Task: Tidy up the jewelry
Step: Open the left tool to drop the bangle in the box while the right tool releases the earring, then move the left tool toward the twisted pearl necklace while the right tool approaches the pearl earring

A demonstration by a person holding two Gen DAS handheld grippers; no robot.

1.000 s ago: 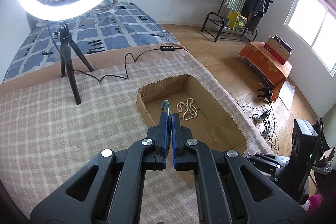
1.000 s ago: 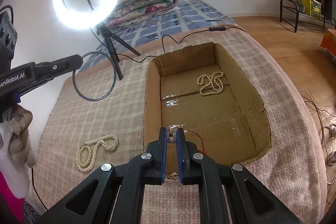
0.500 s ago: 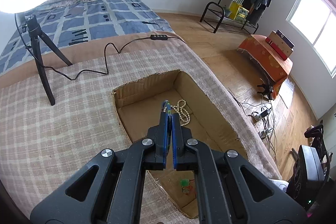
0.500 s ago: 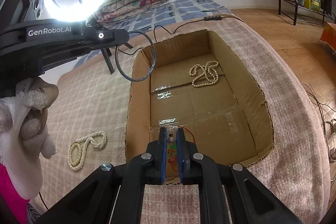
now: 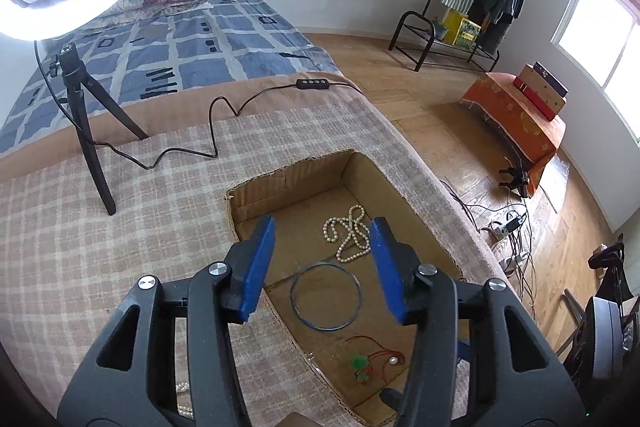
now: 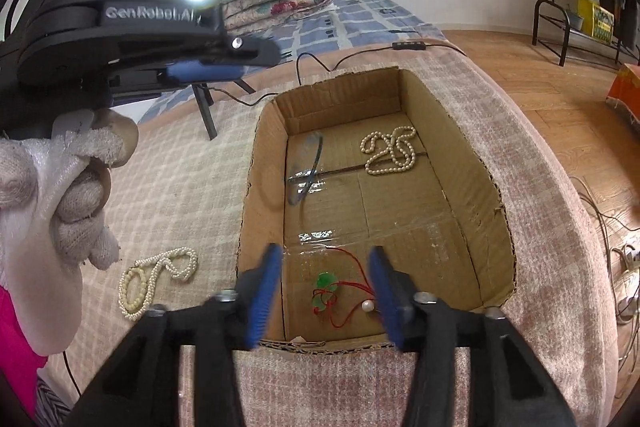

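3 jewelry pieces (image 5: 326, 301) lie inside cardboard box (image 5: 280, 179).

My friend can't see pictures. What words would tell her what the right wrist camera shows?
The open right gripper hovers over a cardboard box holding a red-cord necklace with green beads, a pearl necklace and a blurred blue ring. Another pearl strand lies on the checked cloth beside the box, and the left gripper reaches in from the upper left.
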